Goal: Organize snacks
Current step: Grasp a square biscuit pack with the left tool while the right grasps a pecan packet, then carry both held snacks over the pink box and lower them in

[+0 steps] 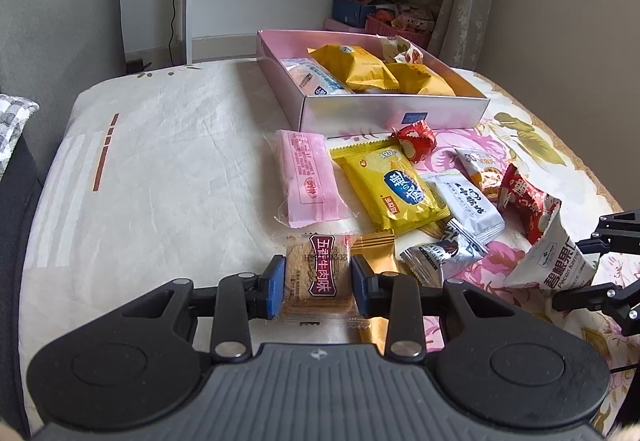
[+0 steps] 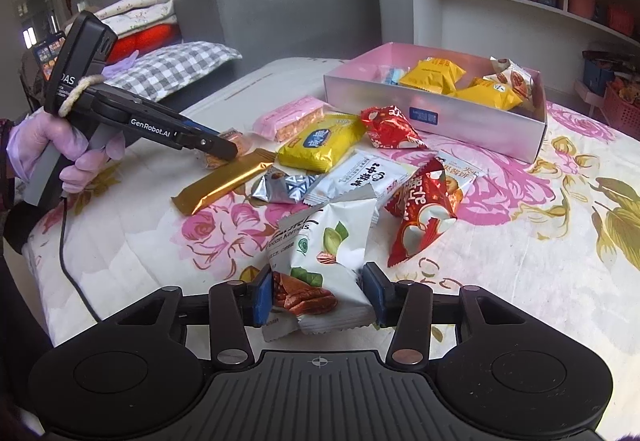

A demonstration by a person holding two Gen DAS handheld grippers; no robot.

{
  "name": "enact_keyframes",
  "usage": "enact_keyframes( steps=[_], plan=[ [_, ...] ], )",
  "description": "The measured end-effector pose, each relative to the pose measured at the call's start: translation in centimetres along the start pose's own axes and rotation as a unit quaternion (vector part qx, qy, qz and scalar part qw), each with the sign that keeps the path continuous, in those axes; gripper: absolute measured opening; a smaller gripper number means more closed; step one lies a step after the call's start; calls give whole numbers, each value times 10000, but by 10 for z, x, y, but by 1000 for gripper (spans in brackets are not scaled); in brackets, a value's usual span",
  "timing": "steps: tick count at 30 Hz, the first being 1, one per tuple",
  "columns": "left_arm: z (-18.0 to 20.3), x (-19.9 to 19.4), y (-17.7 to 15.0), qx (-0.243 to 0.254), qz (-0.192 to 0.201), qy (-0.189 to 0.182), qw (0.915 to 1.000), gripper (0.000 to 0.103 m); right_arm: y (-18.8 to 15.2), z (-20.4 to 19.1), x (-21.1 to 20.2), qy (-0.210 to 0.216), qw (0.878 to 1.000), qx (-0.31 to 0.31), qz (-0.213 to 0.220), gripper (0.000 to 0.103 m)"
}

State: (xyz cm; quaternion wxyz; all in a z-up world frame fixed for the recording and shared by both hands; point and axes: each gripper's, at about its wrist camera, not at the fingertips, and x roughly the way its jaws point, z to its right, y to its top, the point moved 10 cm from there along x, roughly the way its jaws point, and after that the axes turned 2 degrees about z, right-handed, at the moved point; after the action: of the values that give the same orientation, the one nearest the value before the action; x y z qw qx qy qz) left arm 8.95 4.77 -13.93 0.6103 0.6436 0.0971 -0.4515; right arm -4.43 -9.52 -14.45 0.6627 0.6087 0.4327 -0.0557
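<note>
Picking up is the step in hand, on both sides at once. Between the blue pads of the left gripper (image 1: 318, 287) sits a clear-wrapped cracker packet (image 1: 318, 273) with a maroon label; the pads press on its two sides, so it looks clamped, though it seems not yet lifted off the bedspread (image 1: 160, 161). The right gripper (image 2: 318, 295) straddles a white pecan bag (image 2: 320, 261): its left pad touches the bag's side, but the right pad shows a sliver of gap, so I cannot tell whether that grip is firm. Around these two lie the rest of the loose snacks: a pink wafer pack (image 1: 308, 177), a yellow packet (image 1: 394, 187), a gold bar (image 2: 224, 181), a red pouch (image 2: 420, 213) and several silver and white packets. Beyond the heap stands the pink box (image 1: 396, 113), already holding a few yellow packets and a blue-white one. The next move, as I judge it, calls for lifting each packet clear of its neighbours and carrying it over the box's near wall to a free spot inside. The puffy pecan bag may slip if squeezed too lightly.
</note>
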Motion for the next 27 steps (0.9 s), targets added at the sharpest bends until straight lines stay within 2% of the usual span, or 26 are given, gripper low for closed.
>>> enact_keyframes(
  steps=[7,15,27],
  plan=[
    [2,-7,8,-61,110,67,9999,31,13,-5,-7,80,9998,6,204,45],
    [6,-8,22,-173,223,149,9995,31,36,3,-9,-13,9990,174,414,45],
    [23,-1,53,-373,428,203,9982,31,82,44,-4,-389,9939,774,680,45]
  ],
)
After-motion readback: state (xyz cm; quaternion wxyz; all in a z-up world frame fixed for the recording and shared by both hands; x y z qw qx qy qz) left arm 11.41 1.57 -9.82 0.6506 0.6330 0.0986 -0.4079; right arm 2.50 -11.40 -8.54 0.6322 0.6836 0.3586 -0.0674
